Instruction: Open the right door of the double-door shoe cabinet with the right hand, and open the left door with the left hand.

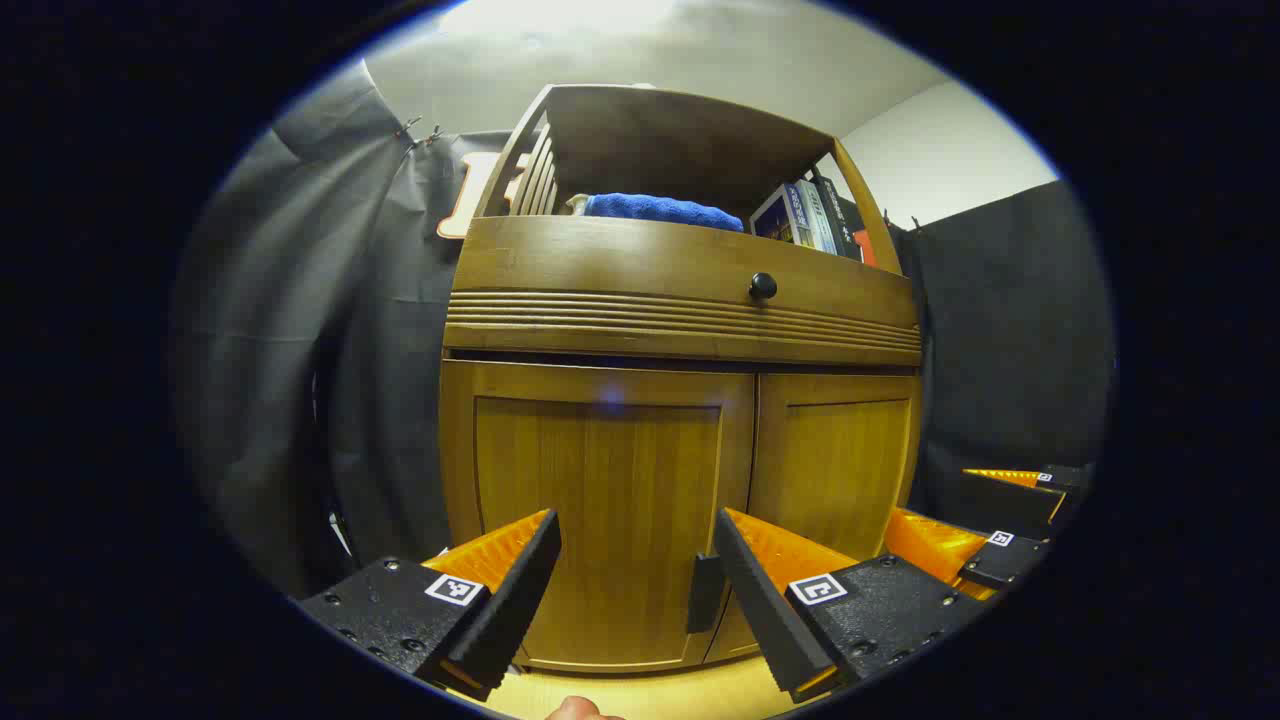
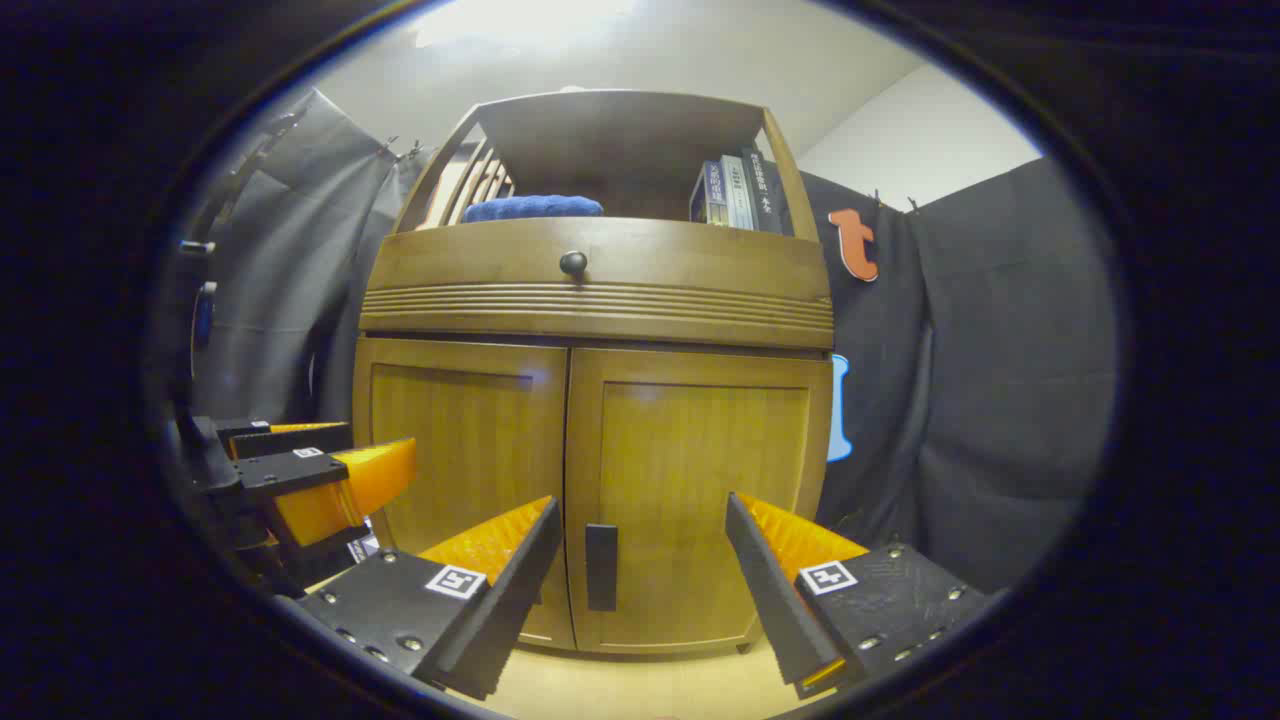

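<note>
I've got the cabinet (image 2: pixel 600 420) dead ahead, both doors flush w/ its front. Left gripper (image 1: pixel 635 560) jaws spread wide, facing left door (image 1: pixel 600 510), not touching. Right gripper (image 2: pixel 640 550) jaws also released, bracketing right door (image 2: pixel 700 500) handle (image 2: pixel 600 566), short of it.

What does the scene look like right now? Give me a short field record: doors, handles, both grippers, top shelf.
cabinet: wooden, two doors below a drawer, open shelf on top
left door: closed
right door: closed
right door handle: dark vertical bar near the centre seam, untouched
left door handle: dark bar, partly hidden by a finger
drawer knob: round, dark
left gripper: open, short of the left door
right gripper: open, handle between its fingers in view, no contact
shelf: blue towel, books
</note>
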